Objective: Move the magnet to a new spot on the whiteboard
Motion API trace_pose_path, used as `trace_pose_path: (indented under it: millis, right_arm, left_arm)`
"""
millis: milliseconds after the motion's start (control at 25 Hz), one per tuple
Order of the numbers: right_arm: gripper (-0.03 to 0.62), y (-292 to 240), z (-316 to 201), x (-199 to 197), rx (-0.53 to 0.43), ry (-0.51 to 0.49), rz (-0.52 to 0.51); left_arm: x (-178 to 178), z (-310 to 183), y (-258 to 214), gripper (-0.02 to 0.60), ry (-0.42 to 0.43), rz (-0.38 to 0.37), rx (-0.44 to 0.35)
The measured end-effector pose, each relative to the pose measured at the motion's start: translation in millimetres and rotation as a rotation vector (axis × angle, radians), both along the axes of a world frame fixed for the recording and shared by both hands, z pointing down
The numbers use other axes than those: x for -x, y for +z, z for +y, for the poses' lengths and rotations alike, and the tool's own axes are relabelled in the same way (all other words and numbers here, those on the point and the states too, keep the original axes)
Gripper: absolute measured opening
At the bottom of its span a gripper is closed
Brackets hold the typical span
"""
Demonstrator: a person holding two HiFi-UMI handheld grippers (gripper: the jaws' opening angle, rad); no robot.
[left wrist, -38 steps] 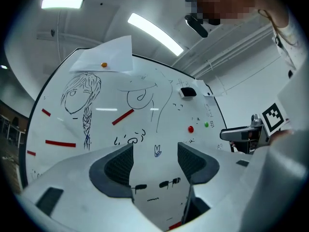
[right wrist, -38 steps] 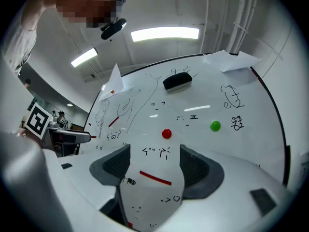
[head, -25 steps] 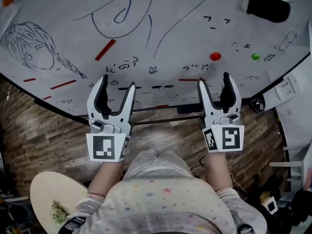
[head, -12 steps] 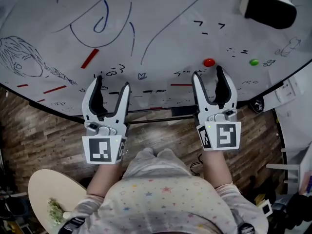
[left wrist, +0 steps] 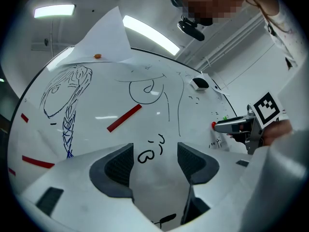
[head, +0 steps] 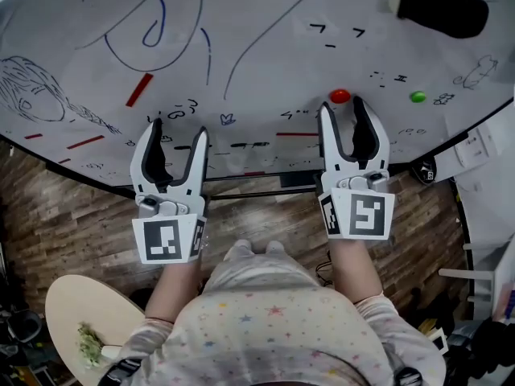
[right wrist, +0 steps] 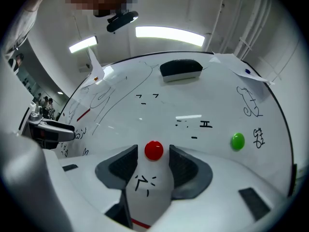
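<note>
Left gripper (head: 177, 131): my jaws released, empty, over the near edge of the whiteboard (head: 265, 47).
Right gripper (head: 341, 111): my jaws released, tips flanking the red magnet (head: 339, 96) on the board, not clenched.
Green magnet (head: 418, 96): right of it.
Eraser (head: 438, 6): far right.

eraser (head: 438, 5) cut by top edge, whiteboard (head: 273, 63) running past the frame, its small scribbles (head: 387, 76) unreadable

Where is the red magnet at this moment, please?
In the head view, the red magnet sits low and right on the whiteboard, at the tips of the open right gripper, with the green magnet to its right.
</note>
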State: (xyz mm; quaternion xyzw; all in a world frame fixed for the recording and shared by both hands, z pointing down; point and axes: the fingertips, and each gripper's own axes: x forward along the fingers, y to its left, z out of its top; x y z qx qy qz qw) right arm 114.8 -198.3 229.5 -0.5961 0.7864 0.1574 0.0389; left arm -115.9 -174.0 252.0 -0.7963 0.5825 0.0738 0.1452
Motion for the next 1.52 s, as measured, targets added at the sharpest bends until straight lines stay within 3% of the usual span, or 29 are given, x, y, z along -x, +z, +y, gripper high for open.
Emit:
trace_pose_path:
  millis: [880, 1520]
  right_arm:
    - [0.155, -5, -6, 0, -0.018, 0.094, 0.031]
    - [0.123, -4, -6, 1, -0.006, 0.093, 0.025]
  left_arm:
    - [8, -6, -1, 0.264, -0.003, 0.011, -0.017]
    - [13, 4, 0, 0.264, -0.011, 0.024, -0.015]
